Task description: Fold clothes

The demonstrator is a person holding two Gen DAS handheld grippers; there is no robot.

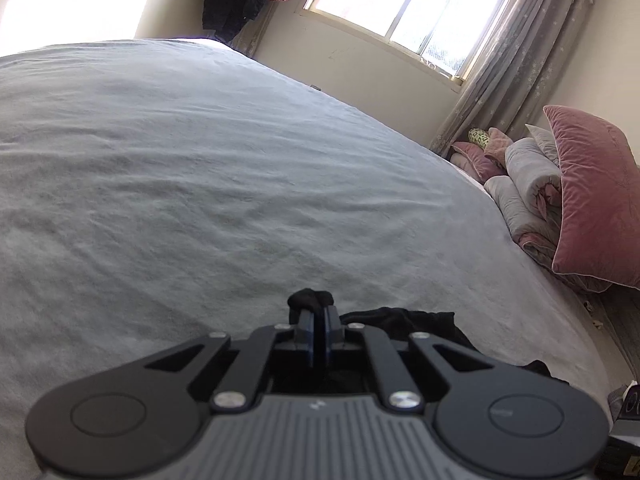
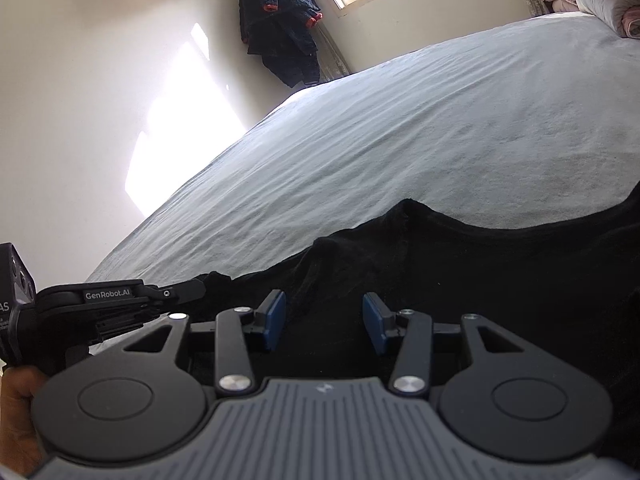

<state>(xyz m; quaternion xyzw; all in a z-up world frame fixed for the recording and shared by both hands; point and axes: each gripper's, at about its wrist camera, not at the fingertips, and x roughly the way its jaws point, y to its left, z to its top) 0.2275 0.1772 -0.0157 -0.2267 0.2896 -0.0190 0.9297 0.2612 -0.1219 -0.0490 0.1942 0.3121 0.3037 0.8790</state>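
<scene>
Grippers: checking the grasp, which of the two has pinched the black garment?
The left gripper: pads shut on a tuft of the black garment. The right gripper hangs open above it.

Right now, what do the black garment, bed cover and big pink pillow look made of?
Black garment: soft matte knit, maybe cotton; limp folds, no sheen.
Bed cover: grey matte woven or brushed fabric; fine wrinkles.
Pink pillow: velvet-like; patchy sheen, pale piped edge.
</scene>
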